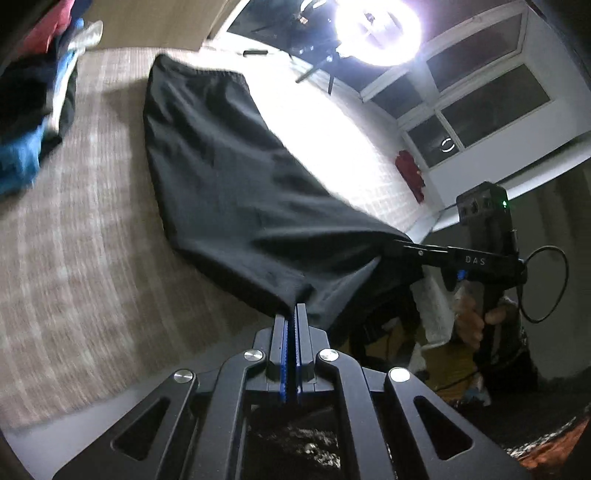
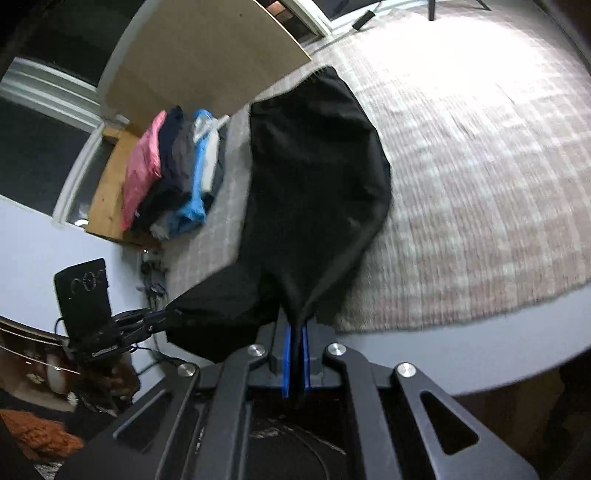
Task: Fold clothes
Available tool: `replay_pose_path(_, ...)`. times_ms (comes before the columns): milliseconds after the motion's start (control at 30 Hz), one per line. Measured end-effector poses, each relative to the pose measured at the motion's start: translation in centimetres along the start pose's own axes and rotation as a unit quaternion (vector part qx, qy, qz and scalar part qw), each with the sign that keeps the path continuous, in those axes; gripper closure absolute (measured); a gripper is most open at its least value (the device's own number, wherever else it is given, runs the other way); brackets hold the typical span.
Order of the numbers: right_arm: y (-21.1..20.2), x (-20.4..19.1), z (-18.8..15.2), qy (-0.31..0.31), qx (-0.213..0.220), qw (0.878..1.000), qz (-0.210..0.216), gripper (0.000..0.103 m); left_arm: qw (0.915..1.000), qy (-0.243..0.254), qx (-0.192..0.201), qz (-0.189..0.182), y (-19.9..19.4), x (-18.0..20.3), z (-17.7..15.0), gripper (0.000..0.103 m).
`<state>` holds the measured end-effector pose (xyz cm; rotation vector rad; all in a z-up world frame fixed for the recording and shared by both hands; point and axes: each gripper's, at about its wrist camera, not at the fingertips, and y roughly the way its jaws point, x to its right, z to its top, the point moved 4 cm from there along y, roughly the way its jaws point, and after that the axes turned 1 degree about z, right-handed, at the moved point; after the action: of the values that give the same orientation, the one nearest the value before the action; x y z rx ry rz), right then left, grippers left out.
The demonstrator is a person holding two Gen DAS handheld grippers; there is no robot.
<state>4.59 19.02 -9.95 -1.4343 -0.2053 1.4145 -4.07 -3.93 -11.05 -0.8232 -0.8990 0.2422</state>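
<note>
A black garment (image 1: 229,177) with an elastic waistband at its far end hangs stretched over a table with a beige woven cloth (image 1: 74,258). My left gripper (image 1: 293,308) is shut on its near edge. My right gripper (image 2: 297,325) is shut on another near corner of the same black garment (image 2: 314,166). The right gripper also shows in the left wrist view (image 1: 402,245), clamped on the cloth to the right. The left gripper shows in the right wrist view (image 2: 166,315), at the left edge of the cloth.
A stack of folded clothes (image 2: 173,170) in pink, navy, grey and blue lies at the table's far left; it also shows in the left wrist view (image 1: 33,96). A bright ring lamp (image 1: 376,29) on a stand shines beyond the table. The table's rounded edge (image 2: 443,350) is near me.
</note>
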Motion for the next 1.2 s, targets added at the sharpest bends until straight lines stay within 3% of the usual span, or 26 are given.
replay_pose_path(133, -1.0, -0.4, 6.2, -0.007, 0.009, 0.999, 0.032, 0.098, 0.9992, 0.008, 0.039, 0.008, -1.5, -0.9, 5.9, 0.101)
replay_pose_path(267, 1.8, -1.9, 16.3, -0.051, 0.013, 0.998, 0.021, 0.098, 0.9926, 0.032, 0.09, 0.075, -0.9, -3.5, 15.5, 0.101)
replay_pose_path(300, 3.6, -1.3, 18.9, -0.055, 0.001, 0.998, -0.017, 0.097, 0.99, 0.035, 0.101, 0.092, -0.7, -4.2, 18.0, 0.1)
replay_pose_path(333, 5.5, -0.7, 21.5, -0.06, -0.011, 0.997, -0.055, 0.097, 0.9837, 0.042, 0.103, 0.142, 0.9, -5.8, 20.6, 0.096)
replay_pose_path(400, 9.1, 0.5, 26.6, -0.069, -0.034, 0.988, -0.131, 0.077, 0.9682, 0.043, 0.088, 0.23, 4.1, -9.0, 25.0, 0.087)
replay_pose_path(467, 12.3, 1.8, 31.4, -0.075, -0.057, 0.975, -0.202, 0.074, 0.9733, -0.001, 0.046, 0.225, 6.4, -11.8, 26.7, 0.087)
replay_pose_path(500, 12.5, 2.4, 31.6, -0.065, -0.064, 0.973, -0.21, 0.074, 0.9753, -0.009, 0.046, 0.216, 6.4, -12.3, 26.8, 0.087)
replay_pose_path(600, 11.2, 2.6, 30.1, -0.079, -0.04, 0.983, -0.158, 0.074, 0.9759, 0.005, 0.065, 0.208, 5.4, -12.1, 26.4, 0.075)
replay_pose_path(667, 10.3, 2.7, 29.2, -0.088, -0.024, 0.988, -0.124, 0.074, 0.9745, 0.028, 0.078, 0.208, 4.5, -11.3, 25.8, 0.074)
replay_pose_path(767, 11.2, 2.4, 27.7, -0.113, -0.034, 0.987, -0.105, 0.074, 0.9822, 0.051, 0.066, 0.168, 4.8, -10.4, 24.0, 0.074)
replay_pose_path(900, 13.5, 1.8, 25.6, -0.152, -0.064, 0.982, -0.096, 0.074, 0.9843, 0.086, 0.026, 0.152, 7.6, -9.2, 22.3, 0.074)
replay_pose_path(1000, 15.2, 1.3, 24.2, -0.178, -0.088, 0.976, -0.087, 0.074, 0.975, 0.132, -0.013, 0.178, 10.2, -8.6, 21.7, 0.074)
replay_pose_path(1100, 17.3, 0.8, 25.2, -0.175, -0.127, 0.975, -0.06, 0.074, 0.9699, 0.148, -0.054, 0.186, 12.8, -9.1, 22.3, 0.074)
replay_pose_path(1167, 16.9, 1.0, 27.6, -0.153, -0.091, 0.982, -0.057, 0.074, 0.9684, 0.134, -0.055, 0.203, 13.5, -9.9, 24.2, 0.074)
replay_pose_path(1200, 16.7, 1.1, 28.8, -0.142, -0.073, 0.986, -0.055, 0.074, 0.9677, 0.127, -0.036, 0.215, 13.1, -10.3, 25.5, 0.074)
